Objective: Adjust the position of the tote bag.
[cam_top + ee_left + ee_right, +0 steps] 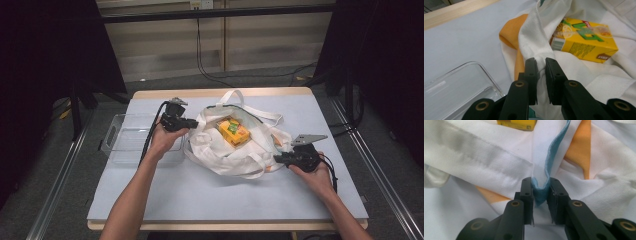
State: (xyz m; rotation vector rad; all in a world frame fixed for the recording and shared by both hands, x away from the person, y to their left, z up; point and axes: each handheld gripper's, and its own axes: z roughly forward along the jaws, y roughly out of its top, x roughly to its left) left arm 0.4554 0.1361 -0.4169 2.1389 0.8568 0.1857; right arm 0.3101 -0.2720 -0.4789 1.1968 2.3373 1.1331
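Right gripper view first, since it sits nearest you: your right gripper (541, 191) has its jaws pinched together on the blue-lined rim of the white cloth tote bag (486, 162), at the near right edge of the bag's mouth. Your left gripper (541, 72) is likewise clamped on a fold of the same white fabric at the bag's left rim, with the clear plastic tray (459, 85) just beside it on the pale blue table (200, 190). Between your two grips the bag lies slumped open in the middle of the table, and the yellow cardboard drink carton (233, 131) rests inside it. Expect the cloth to be soft and limp, so it will sag unless you keep both rims spread. The carton looks light but stiff-sided; take it across its narrow faces rather than a corner.
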